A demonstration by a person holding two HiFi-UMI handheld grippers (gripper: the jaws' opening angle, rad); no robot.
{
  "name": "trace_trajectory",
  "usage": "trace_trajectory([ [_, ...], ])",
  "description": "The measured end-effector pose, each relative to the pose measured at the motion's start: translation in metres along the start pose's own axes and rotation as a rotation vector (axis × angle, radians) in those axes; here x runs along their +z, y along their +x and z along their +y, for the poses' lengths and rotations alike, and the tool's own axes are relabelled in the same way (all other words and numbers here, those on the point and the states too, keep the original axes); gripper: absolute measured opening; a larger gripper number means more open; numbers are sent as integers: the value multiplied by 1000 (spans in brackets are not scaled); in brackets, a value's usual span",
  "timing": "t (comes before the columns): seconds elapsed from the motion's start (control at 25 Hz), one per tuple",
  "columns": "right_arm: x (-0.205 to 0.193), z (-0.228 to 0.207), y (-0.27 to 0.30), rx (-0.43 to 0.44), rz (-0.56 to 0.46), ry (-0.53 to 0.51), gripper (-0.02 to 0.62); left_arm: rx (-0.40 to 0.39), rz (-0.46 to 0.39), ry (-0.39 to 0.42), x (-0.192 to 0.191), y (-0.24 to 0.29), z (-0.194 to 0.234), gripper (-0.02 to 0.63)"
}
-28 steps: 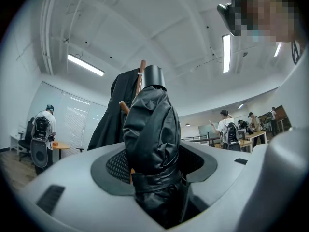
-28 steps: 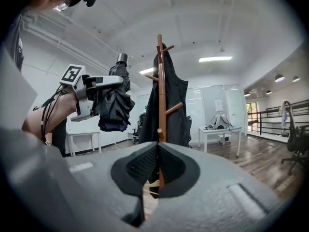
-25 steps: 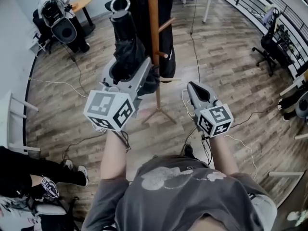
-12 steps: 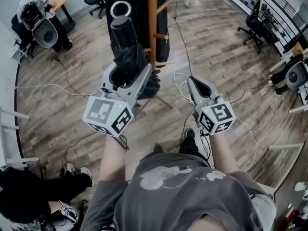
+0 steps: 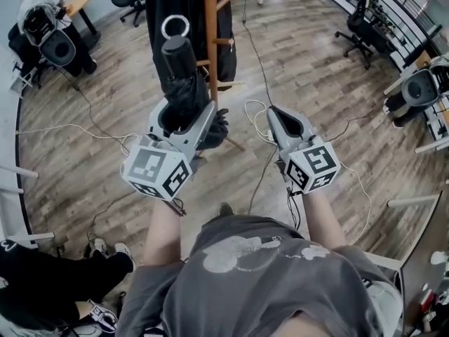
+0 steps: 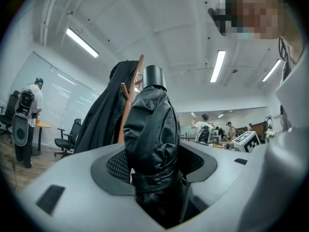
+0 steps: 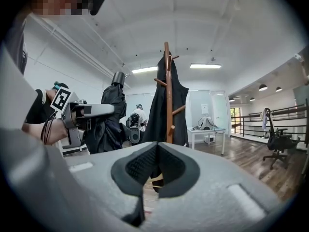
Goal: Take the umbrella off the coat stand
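Observation:
A folded black umbrella point(image 5: 181, 83) stands upright in my left gripper point(image 5: 184, 116), whose jaws are shut on its wrapped canopy point(image 6: 152, 144). Its black handle with a silver ring point(image 5: 175, 27) points up. The umbrella is clear of the wooden coat stand point(image 5: 210, 41), which stands just behind it with a black coat point(image 5: 158, 9) on it. In the right gripper view the umbrella point(image 7: 110, 115) is left of the stand point(image 7: 168, 95). My right gripper point(image 5: 279, 123) hovers to the right of the stand with its jaws together and nothing between them.
Cables point(image 5: 261, 111) trail across the wood floor round the stand's base. A person with a speaker point(image 5: 57, 46) is at the far left by a desk. Office chairs point(image 5: 354, 30) and a railing lie at the far right, and a white table point(image 7: 207, 132) stands behind the stand.
Both grippers have drawn back from the coat stand, the left one lower with the umbrella still in it. The stand now lies farther behind the umbrella.

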State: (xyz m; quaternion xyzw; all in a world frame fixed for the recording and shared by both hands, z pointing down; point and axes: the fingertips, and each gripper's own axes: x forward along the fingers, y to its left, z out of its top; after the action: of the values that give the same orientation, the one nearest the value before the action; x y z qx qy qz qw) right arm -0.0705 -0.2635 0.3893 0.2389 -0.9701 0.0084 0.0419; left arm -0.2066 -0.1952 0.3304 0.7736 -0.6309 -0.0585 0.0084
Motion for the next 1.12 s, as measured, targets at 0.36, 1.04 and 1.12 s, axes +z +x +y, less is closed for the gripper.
trace_trajectory([
  [0.36,3,21,-80,32,-20,5,-2,-2,17,8,0,-34,-77,264],
  [1.04,-12,59,-196,73,-33,72,-2,88,66,6,-13,-126,-180,262],
  [1.12,-11,63,-199,62,-34,66,-2,79,64,17,-11,-130,-179,262],
])
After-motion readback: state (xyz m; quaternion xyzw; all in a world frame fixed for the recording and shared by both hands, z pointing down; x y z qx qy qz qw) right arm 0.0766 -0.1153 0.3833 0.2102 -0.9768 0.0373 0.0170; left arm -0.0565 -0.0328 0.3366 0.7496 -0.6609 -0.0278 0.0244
